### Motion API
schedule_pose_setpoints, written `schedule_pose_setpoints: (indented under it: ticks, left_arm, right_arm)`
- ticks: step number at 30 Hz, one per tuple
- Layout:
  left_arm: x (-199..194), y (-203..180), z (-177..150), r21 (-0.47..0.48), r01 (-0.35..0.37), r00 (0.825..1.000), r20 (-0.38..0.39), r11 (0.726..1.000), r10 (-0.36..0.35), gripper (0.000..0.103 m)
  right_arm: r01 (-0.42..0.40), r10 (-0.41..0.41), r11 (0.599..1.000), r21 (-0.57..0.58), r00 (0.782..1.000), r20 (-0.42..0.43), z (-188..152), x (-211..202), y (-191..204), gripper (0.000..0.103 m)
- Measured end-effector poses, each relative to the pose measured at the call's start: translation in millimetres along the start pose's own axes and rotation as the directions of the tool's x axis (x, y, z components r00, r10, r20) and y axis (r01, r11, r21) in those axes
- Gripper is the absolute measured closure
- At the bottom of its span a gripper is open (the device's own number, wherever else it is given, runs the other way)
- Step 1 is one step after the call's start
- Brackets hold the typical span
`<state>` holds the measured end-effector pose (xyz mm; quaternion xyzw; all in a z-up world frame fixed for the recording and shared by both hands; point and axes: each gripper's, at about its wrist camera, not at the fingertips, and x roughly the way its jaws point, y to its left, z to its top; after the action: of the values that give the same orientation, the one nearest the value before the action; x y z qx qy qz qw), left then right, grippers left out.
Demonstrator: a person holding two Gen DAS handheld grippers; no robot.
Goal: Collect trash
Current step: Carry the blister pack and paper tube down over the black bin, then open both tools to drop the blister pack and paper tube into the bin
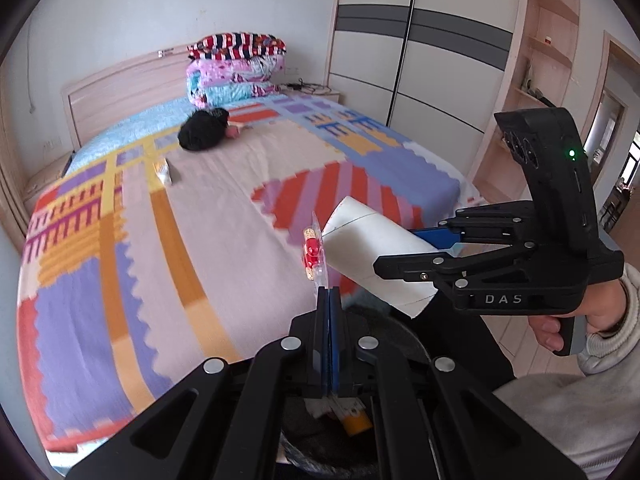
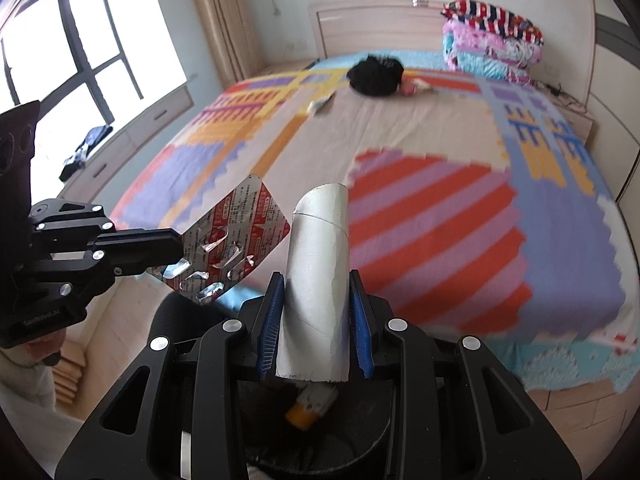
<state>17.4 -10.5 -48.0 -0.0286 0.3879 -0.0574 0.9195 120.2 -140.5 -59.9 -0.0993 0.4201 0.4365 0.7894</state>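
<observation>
Two black tongs are seen. The left tongs [image 1: 329, 300] are pressed together on the edge of one silver-and-red foil pill blister sheet [image 2: 228, 240], whose small red printing cannot be read. The right tongs [image 2: 316, 320] are clamped on one white cardboard tube [image 2: 320, 280]. Both are held above one dark round bin [image 2: 320, 432], in which an orange-and-white scrap [image 2: 308, 410] is seen. "DAS" is printed on the right tongs' body. On the patterned bed [image 1: 224, 216] one black woolly lump [image 1: 202, 130] and one crumpled silvery wrapper [image 1: 164, 172] are left.
</observation>
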Motion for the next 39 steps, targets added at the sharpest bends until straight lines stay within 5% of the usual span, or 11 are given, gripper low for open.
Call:
schedule_pose_setpoints:
  ticks: [11,19,30,39]
  left_arm:
    - [26.0,-9.7,-51.9,-0.075,0.058,0.993,-0.101,0.995,-0.066,0.103]
    - [69.3,-1.1,-80.3,-0.092,0.033,0.976,-0.21,0.995,-0.052,0.103]
    - [113.4,14.9,-104.1,-0.18,0.039,0.955,-0.282,0.983,-0.09,0.103]
    - [133.7,14.3,-106.5,-0.203,0.044,0.946,-0.307,0.978,-0.106,0.103]
  right_arm:
    - [-0.027,0.029,1.0,0.016,0.988,-0.155,-58.3,29.6,4.8,0.071]
    - [-0.01,0.032,0.996,0.084,0.962,-0.272,-94.0,69.4,-9.6,0.071]
    - [0.007,0.038,0.993,0.119,0.93,-0.365,-111.3,107.4,-24.2,0.071]
    - [0.008,0.047,0.99,0.141,0.924,-0.379,-112.8,112.6,-31.4,0.069]
